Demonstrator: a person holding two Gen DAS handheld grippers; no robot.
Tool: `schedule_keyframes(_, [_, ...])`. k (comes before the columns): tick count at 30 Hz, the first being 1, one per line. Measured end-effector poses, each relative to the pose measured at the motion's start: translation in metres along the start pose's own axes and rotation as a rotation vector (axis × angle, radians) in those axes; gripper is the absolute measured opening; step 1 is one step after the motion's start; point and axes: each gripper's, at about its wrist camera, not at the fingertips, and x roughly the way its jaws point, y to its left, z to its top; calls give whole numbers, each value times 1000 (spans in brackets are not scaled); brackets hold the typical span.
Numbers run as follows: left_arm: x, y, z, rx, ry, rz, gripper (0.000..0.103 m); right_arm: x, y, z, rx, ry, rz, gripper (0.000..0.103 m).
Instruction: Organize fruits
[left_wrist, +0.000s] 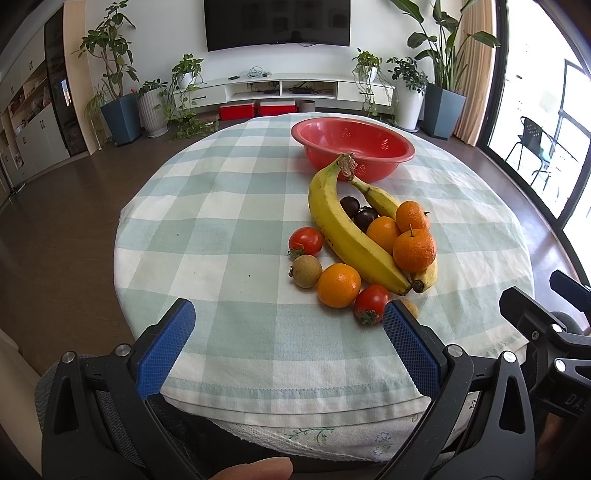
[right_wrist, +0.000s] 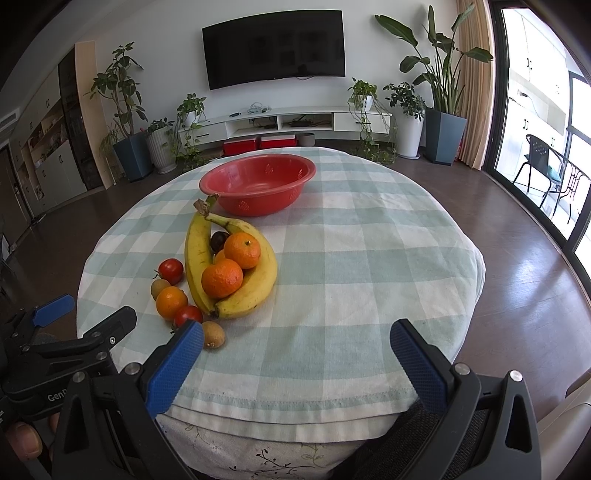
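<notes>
Two dark plums, right view perhaps one.

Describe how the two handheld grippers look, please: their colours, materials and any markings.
Both the left gripper and the right gripper have a black plastic frame with silver round screw heads. Each finger carries a blue pad with a fine diamond grip texture. The left gripper's body, seen from the right wrist view, bears partly cut white lettering beginning "Gen". No cables or sleeves show.
</notes>
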Motion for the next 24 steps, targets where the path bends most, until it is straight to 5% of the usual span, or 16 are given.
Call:
schedule_keyframes(7, [0, 5, -4, -33, -18, -36, 103, 1, -1, -5, 8, 5, 3, 103])
schedule_keyframes(14, [14, 15, -6, -26, -15, -210, 103, -2, -8, -24, 41, -2, 64, 103])
schedule_keyframes(24, [36, 20, -14, 23, 149, -141, 103, 0, -31, -43, 212, 102, 305, 102])
